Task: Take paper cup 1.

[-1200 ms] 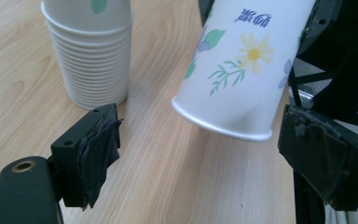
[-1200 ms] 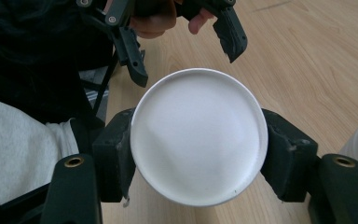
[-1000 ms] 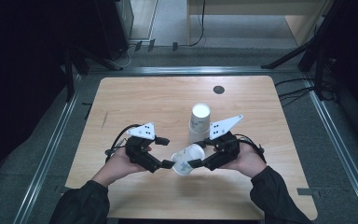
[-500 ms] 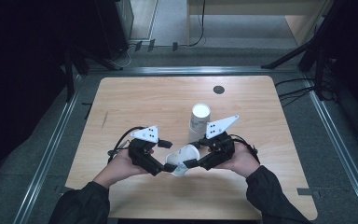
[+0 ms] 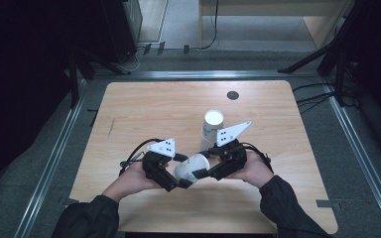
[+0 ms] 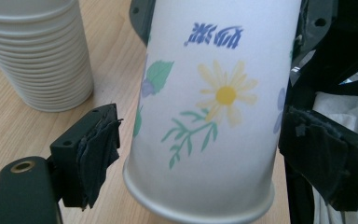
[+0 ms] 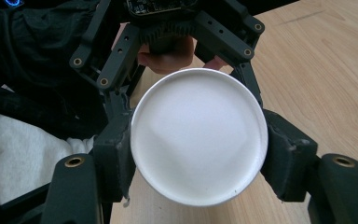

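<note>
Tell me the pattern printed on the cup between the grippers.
The paper cup is white with yellow daisies and green leaves, clearest in the left gripper view.

A flower-printed paper cup [image 6: 214, 112] stands between the open left gripper [image 6: 205, 154] jaws, clear of the left pad, beside a cup stack [image 6: 37, 51] on the table [image 6: 116, 60].

Setting: lab or recording studio, not a home. A single light wooden table [image 5: 149, 114] stands on grey carpet floor [image 5: 258, 59], ringed by metal rails [image 5: 49, 163] laid on the floor. Dark curtains or panels close off left and right sides. Black stand legs [image 5: 317, 59] and cables [image 5: 312, 96] run along the floor near the table. A second wooden desk [image 5: 273, 7] sits at the far wall.
</note>
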A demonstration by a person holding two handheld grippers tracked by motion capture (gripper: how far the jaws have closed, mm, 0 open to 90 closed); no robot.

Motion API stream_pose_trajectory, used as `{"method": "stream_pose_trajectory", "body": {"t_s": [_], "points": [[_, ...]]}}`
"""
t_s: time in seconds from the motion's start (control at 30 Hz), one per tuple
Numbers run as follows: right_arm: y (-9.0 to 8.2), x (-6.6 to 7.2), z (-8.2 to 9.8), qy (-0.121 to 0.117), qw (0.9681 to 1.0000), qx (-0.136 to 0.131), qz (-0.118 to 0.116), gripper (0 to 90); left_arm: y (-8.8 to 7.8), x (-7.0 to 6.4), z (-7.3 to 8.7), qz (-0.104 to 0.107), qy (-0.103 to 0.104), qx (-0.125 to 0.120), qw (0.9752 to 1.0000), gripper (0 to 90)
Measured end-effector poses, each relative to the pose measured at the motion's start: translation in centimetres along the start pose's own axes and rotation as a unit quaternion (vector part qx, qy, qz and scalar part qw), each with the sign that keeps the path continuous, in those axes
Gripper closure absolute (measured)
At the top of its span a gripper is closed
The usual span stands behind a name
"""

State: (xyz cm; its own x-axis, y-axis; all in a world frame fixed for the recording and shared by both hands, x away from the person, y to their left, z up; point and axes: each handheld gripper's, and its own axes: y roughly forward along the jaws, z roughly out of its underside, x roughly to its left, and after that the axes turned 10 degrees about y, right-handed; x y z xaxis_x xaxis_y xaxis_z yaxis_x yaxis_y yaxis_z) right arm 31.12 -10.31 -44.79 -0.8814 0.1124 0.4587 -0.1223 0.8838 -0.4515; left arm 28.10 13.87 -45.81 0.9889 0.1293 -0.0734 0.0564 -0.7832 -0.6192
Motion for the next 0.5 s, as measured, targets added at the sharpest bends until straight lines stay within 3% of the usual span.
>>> {"method": "stream_pose_trajectory", "body": {"t_s": [0.33, 0.5], "points": [[0.31, -0.29, 0.06, 0.013, 0.9998, 0.012, -0.008, 35.4, 0.40, -0.46, 0.05, 0.011, 0.035, 0.013, 0.9992, 15.4], [0.46, -0.35, 0.09, 0.014, 0.9997, 0.019, -0.011, 35.4, 0.45, -0.50, 0.15, 0.009, 0.049, 0.023, 0.9985, 21.6]]}}
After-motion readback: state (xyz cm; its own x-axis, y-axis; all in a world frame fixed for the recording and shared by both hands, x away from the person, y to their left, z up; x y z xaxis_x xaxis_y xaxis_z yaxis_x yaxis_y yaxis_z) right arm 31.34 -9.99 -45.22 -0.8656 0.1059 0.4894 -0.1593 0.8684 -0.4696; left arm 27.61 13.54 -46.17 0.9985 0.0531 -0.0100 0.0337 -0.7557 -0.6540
